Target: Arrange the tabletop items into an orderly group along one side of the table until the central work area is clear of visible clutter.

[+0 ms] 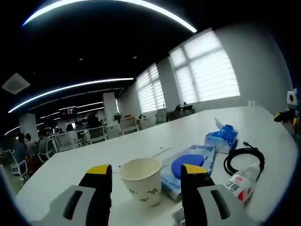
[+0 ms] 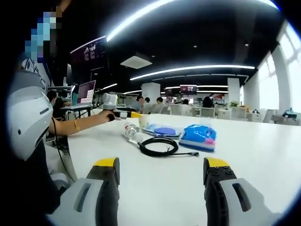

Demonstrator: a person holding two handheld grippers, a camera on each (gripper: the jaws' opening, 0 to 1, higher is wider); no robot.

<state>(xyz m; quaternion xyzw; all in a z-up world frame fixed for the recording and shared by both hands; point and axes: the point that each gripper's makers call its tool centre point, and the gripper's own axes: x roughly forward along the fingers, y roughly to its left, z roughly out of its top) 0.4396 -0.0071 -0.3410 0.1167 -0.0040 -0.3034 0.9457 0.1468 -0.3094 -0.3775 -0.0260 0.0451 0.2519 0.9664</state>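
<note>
Left claw [image 1: 146, 178] spread wide around paper cup [image 1: 141, 180] – not gripping; right claw [image 2: 161, 170] released too, over bare counter [image 2: 244, 155] – cable [image 2: 158, 146] mid-counter.

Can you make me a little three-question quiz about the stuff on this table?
1. True or false: the paper cup stands upright between the jaws of the left gripper.
2. What lies right beside the coiled black cable in the left gripper view? A) a small bottle B) a spoon C) a book
3. Fill the gap: in the right gripper view, the jaws of the right gripper are spread wide with only bare ____ between them.

Key: 1 true. 2 A, the bottle lies on its side next to the cable. 3 table.
</note>
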